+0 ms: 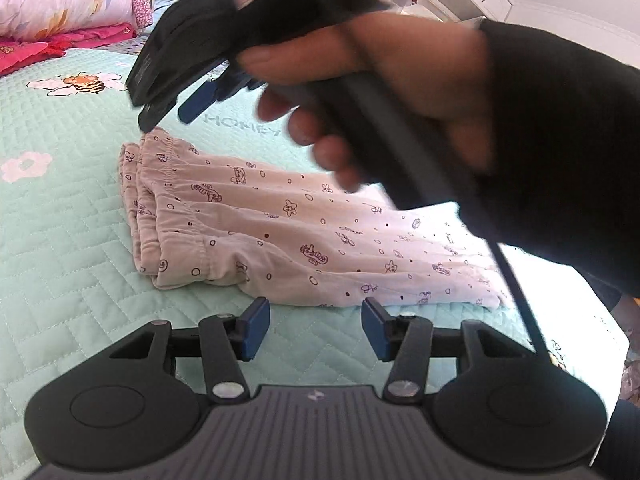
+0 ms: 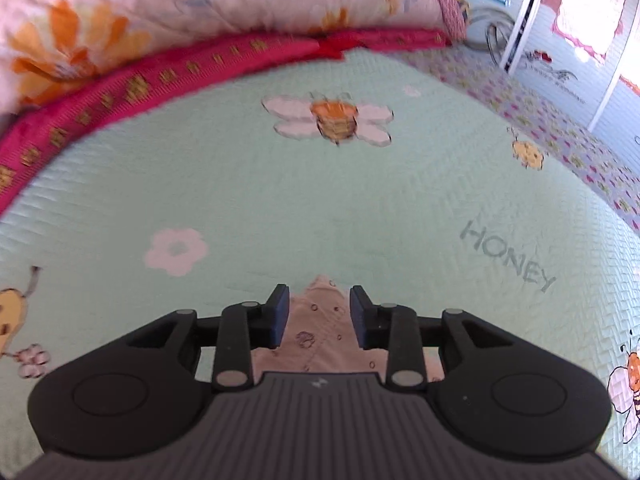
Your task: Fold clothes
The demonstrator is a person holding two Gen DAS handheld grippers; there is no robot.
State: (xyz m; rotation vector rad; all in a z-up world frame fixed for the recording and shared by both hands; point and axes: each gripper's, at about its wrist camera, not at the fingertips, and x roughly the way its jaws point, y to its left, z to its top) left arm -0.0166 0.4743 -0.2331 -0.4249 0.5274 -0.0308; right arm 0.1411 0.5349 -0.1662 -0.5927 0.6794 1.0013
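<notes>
On the mint-green quilted bedspread (image 1: 68, 248), just short of the stitched word "HONEY" (image 1: 240, 125), lie the pale pink printed pyjama trousers (image 1: 280, 232). They look folded lengthwise, leg on leg, with the gathered waistband (image 1: 160, 216) at the end nearer the bee motif (image 1: 84, 82). Their long axis runs from that waistband away toward the bed's near edge, where the person's dark sleeve (image 1: 560, 152) hides the leg ends.

The left hand-held gripper (image 1: 315, 330) hangs just off the trousers' long side, roughly mid-length. Its blue pads stand well apart with nothing between them.

The right hand-held gripper (image 1: 192, 100), gripped by the person's hand (image 1: 380, 92), hovers above the waistband end. In its own view its pads are parted with a corner of the pink cloth (image 2: 316, 320) showing between and below them; whether they touch it I cannot tell, but they are not closed on it.

By my reading, the right one is nearer the waistband, the left nearer the middle. Trousers lying this way fit either a half-fold to come across the short axis or a piece already laid down folded.
</notes>
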